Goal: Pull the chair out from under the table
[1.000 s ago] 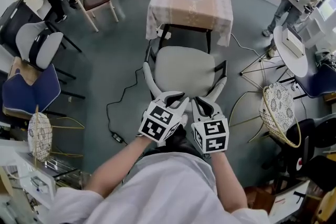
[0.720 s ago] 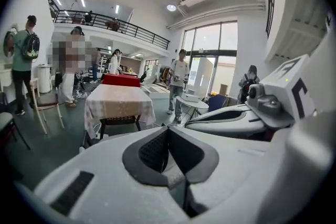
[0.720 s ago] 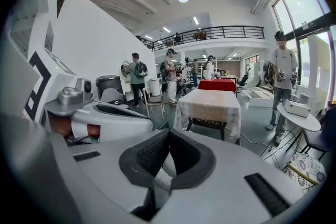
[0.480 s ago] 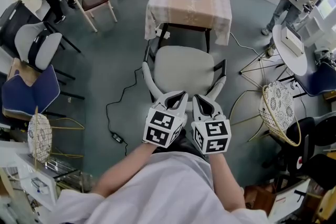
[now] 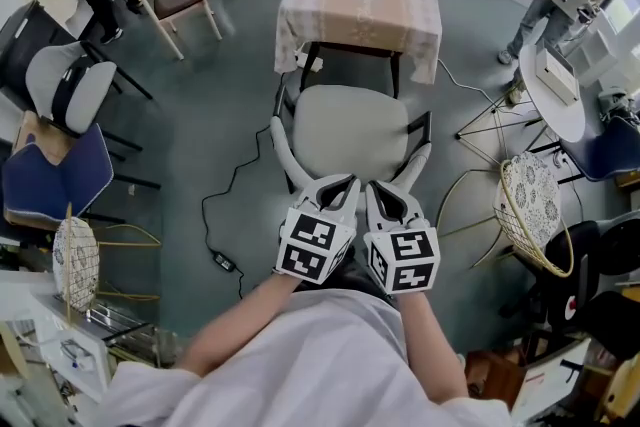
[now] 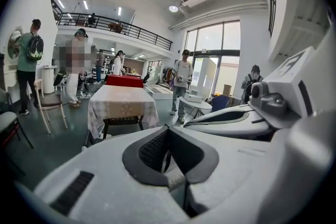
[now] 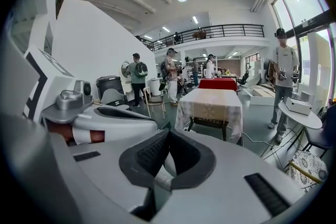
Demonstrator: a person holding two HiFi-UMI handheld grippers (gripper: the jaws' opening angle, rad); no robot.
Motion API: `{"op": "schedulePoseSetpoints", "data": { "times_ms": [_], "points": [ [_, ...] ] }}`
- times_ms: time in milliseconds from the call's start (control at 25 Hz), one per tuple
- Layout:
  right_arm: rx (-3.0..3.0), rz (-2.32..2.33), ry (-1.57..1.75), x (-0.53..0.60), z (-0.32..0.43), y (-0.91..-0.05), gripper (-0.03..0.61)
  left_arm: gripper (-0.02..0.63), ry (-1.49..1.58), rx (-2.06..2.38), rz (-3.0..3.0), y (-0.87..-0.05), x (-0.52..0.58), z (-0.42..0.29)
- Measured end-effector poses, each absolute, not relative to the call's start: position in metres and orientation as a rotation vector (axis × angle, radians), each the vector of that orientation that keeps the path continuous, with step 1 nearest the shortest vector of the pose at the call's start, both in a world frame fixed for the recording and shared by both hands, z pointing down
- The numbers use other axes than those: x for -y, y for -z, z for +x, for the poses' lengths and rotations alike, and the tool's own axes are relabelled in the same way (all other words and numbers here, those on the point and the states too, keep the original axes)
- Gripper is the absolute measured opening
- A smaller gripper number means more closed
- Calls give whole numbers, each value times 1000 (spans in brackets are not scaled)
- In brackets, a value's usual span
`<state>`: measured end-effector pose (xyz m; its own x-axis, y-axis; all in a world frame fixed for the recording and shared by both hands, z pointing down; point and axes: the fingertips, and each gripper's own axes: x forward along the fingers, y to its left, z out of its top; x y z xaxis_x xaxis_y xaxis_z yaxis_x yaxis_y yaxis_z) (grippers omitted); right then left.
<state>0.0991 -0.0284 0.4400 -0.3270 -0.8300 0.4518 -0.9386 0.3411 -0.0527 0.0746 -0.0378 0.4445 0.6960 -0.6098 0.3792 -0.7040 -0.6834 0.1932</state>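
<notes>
Grey floor runs through a busy open hall, and a small square table under a pink-beige patterned cloth stands straight ahead of the person. Drawn up to the table's near edge is the pale grey padded chair with a black frame, its curved white backrest turned toward the person. That makes the backrest the obvious handle. The left gripper and the right gripper sit side by side at the middle of its top rim. Each has its 2 jaws drawn fully together, with a pale sliver of the rim between the dark pads, so both seem clamped on it. Such an even hold should keep the chair from swinging when it is drawn back.

Room to move looks fair. Bare floor lies on both sides of the chair. A black cable trails on the floor to its left, and a wire-frame chair with a patterned cushion stands well apart on the right. Directly behind, the person's own body is the nearest limit.
</notes>
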Motion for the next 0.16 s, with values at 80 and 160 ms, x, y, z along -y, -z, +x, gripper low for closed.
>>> {"op": "schedulePoseSetpoints", "data": {
  "times_ms": [80, 160],
  "points": [
    [2264, 1564, -438, 29, 99, -441, 2, 5, -413, 1030, 2586, -446, 39, 76],
    [2264, 1563, -440, 29, 100, -442, 3, 5, -415, 1025, 2589, -447, 39, 77]
  ]
}}
